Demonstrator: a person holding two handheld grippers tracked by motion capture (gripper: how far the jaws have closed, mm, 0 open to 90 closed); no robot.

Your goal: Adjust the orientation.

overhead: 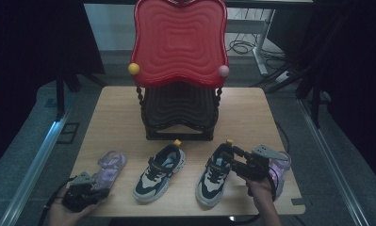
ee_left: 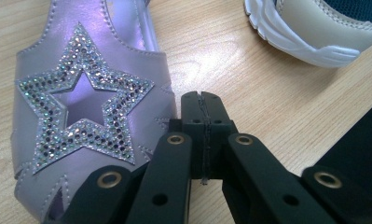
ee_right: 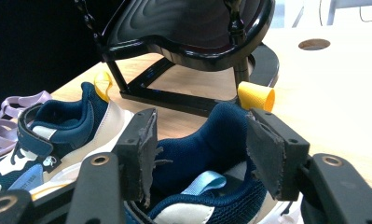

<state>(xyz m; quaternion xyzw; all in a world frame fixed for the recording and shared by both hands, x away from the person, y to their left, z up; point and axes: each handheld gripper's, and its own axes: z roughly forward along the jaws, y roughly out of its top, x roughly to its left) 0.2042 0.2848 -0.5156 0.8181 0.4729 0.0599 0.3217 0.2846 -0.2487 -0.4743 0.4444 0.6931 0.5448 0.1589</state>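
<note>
risk of slipping: my right gripper [overhead: 233,157] has its jaws on both sides of the heel collar of the right sneaker [overhead: 215,175], and I judge that the soft padding can fold and the shoe can drop out if I lift it fast.
risk of collision: the shoe rack [overhead: 178,110] stands just behind this sneaker; a careless swing can knock its black lower shelf or its red top shelf [overhead: 178,40].
risk for the neighbour: the left sneaker [overhead: 159,172] lies just beside the right sneaker, so a sideways pull can push it.
right fingers [ee_right: 139,154]: wide apart, the pads at the two outer sides of the navy collar; I cannot tell if they press already.
yellow pull tab [ee_right: 255,95]: just behind my right pad, toward the rack.
left gripper [ee_left: 202,119]: fully closed, it holds nothing.
purple star sandal [ee_left: 81,116]: just beside my closed left tips, far from the right sneaker, past the left sneaker.
</note>
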